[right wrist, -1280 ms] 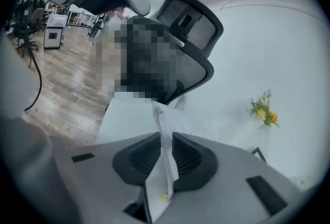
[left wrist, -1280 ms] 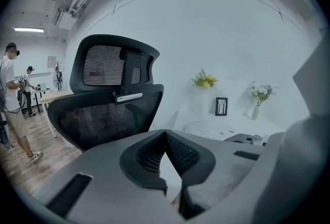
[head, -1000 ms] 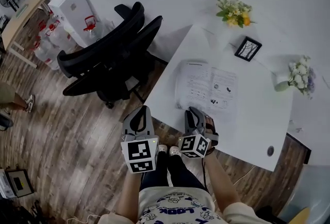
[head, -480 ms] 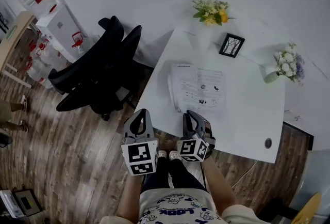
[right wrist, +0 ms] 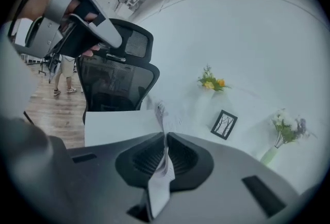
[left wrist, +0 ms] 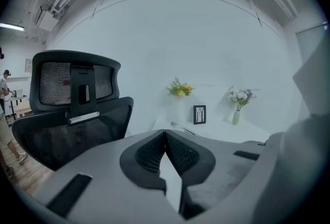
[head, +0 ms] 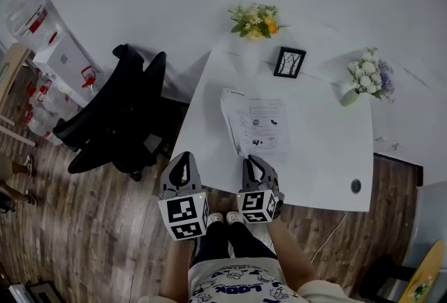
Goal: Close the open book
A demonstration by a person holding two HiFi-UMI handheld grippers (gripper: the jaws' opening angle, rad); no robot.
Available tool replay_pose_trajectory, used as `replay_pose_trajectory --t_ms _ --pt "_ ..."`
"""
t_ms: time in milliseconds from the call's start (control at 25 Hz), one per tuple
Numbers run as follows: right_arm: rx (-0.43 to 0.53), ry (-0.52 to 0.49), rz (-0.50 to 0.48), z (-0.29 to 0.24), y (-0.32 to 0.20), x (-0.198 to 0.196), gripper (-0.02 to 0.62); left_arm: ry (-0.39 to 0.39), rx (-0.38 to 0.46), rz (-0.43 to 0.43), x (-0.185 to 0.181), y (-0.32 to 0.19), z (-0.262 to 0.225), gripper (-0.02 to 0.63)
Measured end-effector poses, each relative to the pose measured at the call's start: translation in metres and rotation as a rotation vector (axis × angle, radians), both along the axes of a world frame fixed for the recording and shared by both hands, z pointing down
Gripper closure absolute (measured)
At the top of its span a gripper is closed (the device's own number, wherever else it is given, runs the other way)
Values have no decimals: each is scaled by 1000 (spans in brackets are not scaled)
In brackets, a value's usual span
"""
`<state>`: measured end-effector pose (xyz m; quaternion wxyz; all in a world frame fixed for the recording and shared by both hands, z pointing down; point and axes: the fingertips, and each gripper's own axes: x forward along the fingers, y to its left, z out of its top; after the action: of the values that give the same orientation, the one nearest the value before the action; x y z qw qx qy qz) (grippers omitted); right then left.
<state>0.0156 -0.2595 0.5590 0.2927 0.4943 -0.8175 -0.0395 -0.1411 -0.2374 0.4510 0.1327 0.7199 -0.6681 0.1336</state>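
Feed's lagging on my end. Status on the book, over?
Grippers: left gripper jaws shut, empty; right gripper jaws just closing, page pinched between them. Task: book still open on table, that page lifted. Nothing in its way.

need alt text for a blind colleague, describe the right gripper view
The right gripper, whose fingers have just been closing, pinches an upright book page over a white table. Beyond stand a black office chair, yellow flowers, a framed picture and a vase of white flowers.
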Motion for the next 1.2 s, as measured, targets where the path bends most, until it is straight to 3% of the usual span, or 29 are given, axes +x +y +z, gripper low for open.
replay_pose_trajectory --t_ms 400,1200 --pt "-138 -292 268 12 -17 51 552 13 25 58 35 -21 -10 583" --pt "-342 -474 494 79 -20 122 551 9 31 121 80 -44 -16 583"
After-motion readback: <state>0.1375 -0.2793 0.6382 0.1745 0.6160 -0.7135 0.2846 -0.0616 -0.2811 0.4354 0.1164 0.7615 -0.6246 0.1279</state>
